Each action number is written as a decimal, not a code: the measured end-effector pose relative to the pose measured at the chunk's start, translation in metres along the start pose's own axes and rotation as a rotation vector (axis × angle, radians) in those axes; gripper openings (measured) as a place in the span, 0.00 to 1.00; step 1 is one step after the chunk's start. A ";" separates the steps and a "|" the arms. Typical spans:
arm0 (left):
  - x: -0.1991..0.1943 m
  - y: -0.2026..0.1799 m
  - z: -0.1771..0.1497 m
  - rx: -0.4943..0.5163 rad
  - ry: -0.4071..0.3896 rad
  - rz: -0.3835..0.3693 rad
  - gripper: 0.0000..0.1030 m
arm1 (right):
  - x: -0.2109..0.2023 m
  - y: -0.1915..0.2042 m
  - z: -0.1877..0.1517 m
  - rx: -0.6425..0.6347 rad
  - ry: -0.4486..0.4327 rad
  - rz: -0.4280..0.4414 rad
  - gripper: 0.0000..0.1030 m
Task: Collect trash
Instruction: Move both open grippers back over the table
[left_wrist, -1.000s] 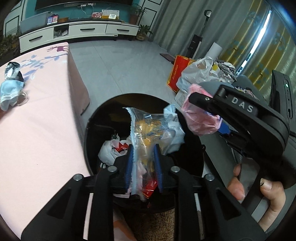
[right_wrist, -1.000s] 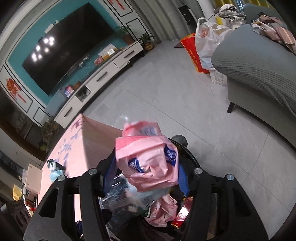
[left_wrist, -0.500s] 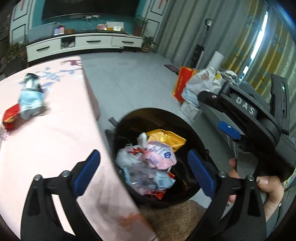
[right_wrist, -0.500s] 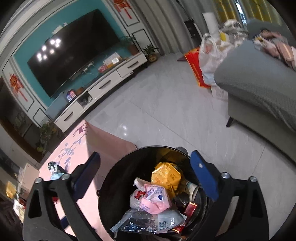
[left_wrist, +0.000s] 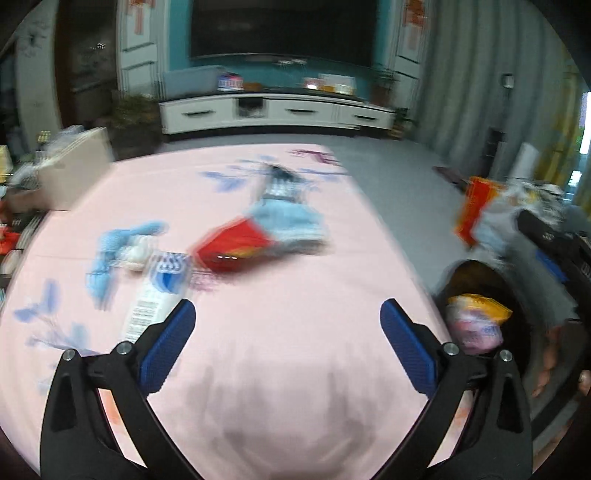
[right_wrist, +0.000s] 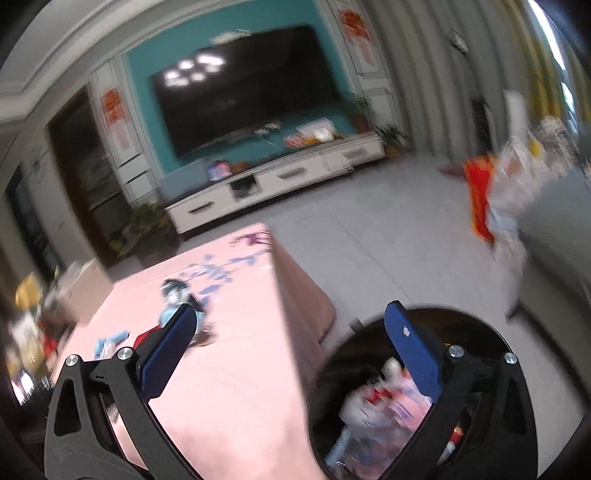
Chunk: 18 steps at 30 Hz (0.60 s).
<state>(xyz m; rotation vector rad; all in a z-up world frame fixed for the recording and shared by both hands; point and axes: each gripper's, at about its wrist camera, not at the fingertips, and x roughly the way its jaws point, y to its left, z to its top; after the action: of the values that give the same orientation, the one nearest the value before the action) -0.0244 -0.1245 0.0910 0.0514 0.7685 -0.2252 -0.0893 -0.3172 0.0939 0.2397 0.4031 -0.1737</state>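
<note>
Both views are motion-blurred. My left gripper (left_wrist: 288, 328) is open and empty above the pink tablecloth (left_wrist: 288, 387). Ahead of it lie a red packet (left_wrist: 232, 247), a light blue face mask (left_wrist: 288, 221), a white wrapper with blue print (left_wrist: 155, 295) and a blue-white scrap (left_wrist: 122, 243). The black trash bin (left_wrist: 476, 273) stands at the table's right, with trash inside. My right gripper (right_wrist: 291, 347) is open and empty, over the gap between the table (right_wrist: 240, 369) and the bin (right_wrist: 495, 332), which holds pink and white wrappers (right_wrist: 388, 406).
A cardboard box (left_wrist: 70, 173) sits at the table's far left edge. A white TV cabinet (left_wrist: 277, 110) and a dark TV stand beyond the grey floor. A red bag (right_wrist: 480, 195), plastic bags and a grey sofa (right_wrist: 554, 229) are on the right.
Both grippers opened and dropped their trash into the bin a second ago. Since then both have swung left, the left one now over the table and its litter.
</note>
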 end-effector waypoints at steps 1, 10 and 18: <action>0.001 0.014 -0.001 0.003 -0.002 0.021 0.97 | 0.004 0.014 -0.005 -0.064 -0.023 -0.010 0.97; 0.030 0.106 -0.021 -0.126 0.083 -0.016 0.97 | 0.055 0.069 -0.041 -0.080 0.123 0.053 0.97; 0.032 0.127 -0.020 -0.202 0.093 -0.057 0.97 | 0.052 0.094 -0.056 -0.129 0.106 0.072 0.97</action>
<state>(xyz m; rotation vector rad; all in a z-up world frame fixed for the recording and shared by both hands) 0.0122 -0.0043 0.0497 -0.1519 0.8829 -0.1991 -0.0422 -0.2187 0.0411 0.1363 0.5078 -0.0635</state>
